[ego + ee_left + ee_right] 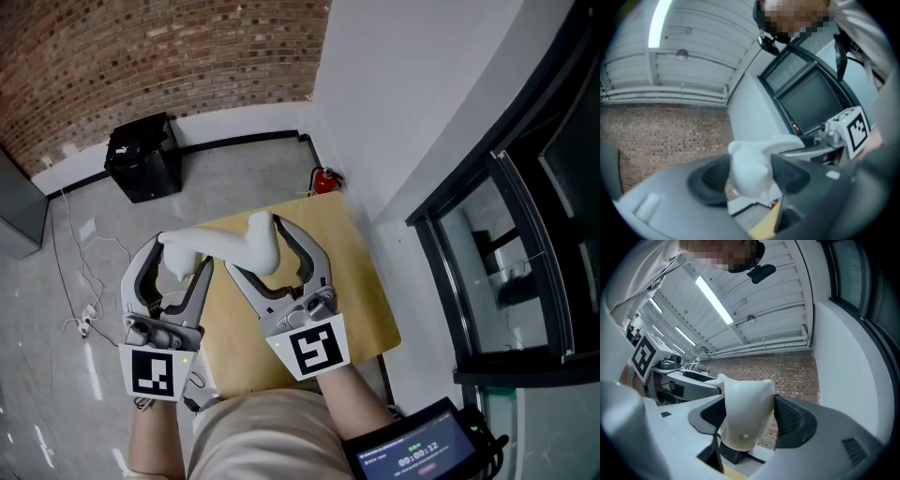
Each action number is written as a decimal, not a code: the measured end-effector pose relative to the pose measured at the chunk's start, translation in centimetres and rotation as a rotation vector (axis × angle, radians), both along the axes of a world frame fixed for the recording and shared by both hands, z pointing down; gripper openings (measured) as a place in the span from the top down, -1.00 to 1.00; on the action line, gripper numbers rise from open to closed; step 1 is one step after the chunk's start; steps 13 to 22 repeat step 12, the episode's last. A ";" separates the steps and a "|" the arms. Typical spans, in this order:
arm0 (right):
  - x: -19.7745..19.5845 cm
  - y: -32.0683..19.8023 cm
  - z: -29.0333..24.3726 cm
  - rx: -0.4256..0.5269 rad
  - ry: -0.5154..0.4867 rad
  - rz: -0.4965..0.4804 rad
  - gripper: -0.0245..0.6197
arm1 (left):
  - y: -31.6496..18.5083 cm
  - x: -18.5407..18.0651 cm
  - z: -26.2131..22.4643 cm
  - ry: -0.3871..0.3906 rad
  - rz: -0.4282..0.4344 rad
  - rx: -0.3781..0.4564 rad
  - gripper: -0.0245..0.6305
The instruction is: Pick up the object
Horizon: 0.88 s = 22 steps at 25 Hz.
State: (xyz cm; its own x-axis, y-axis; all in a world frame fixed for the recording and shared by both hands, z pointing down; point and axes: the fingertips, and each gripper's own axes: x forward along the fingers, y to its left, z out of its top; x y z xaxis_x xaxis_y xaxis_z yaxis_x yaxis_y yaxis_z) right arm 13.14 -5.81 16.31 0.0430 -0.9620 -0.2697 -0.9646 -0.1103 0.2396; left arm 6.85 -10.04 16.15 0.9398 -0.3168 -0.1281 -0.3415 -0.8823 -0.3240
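A white, bone-shaped object (223, 245) is held in the air above the small wooden table (361, 281). My left gripper (181, 256) is shut on its left knobbed end, and my right gripper (262, 249) is shut on its thicker right end. In the left gripper view the rounded white end (749, 169) sits between both dark pads (711, 180), touching them. In the right gripper view the broad white end (743, 414) is pressed between the ribbed pads (790, 420). The object's underside is hidden.
A red fire extinguisher (324, 179) stands by the white wall just beyond the table. A black box (142, 157) sits on the floor at the brick wall, with cables (84, 291) trailing to the left. A dark glass-fronted frame (525, 244) runs along the right.
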 end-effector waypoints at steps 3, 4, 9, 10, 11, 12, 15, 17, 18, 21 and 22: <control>0.1 0.2 0.2 -0.003 -0.005 0.001 -0.07 | 0.2 0.1 0.1 -0.001 -0.002 0.001 0.13; 0.1 0.3 0.3 -0.008 -0.005 0.002 -0.07 | 0.2 0.2 0.1 0.001 -0.002 0.001 0.13; 0.4 0.4 0.3 -0.016 -0.007 0.006 -0.07 | 0.4 0.5 -0.1 0.003 -0.001 0.008 0.13; 0.4 0.4 0.3 -0.014 -0.009 0.006 -0.07 | 0.4 0.5 -0.1 0.003 -0.001 0.007 0.13; 0.4 0.4 0.2 -0.013 -0.010 0.006 -0.07 | 0.5 0.5 -0.2 0.004 -0.001 0.007 0.13; 0.4 0.5 0.2 -0.011 -0.012 0.006 -0.07 | 0.5 0.5 -0.2 0.005 -0.001 0.008 0.13; 0.4 0.5 0.2 -0.011 -0.012 0.006 -0.07 | 0.5 0.5 -0.2 0.005 -0.001 0.008 0.13; 0.4 0.5 0.2 -0.011 -0.012 0.006 -0.07 | 0.5 0.5 -0.2 0.005 -0.001 0.008 0.13; 0.4 0.5 0.2 -0.011 -0.012 0.006 -0.07 | 0.5 0.5 -0.2 0.005 -0.001 0.008 0.13; 0.4 0.5 0.2 -0.011 -0.012 0.006 -0.07 | 0.5 0.5 -0.2 0.005 -0.001 0.008 0.13; 0.4 0.5 0.2 -0.011 -0.012 0.006 -0.07 | 0.5 0.5 -0.2 0.005 -0.001 0.008 0.13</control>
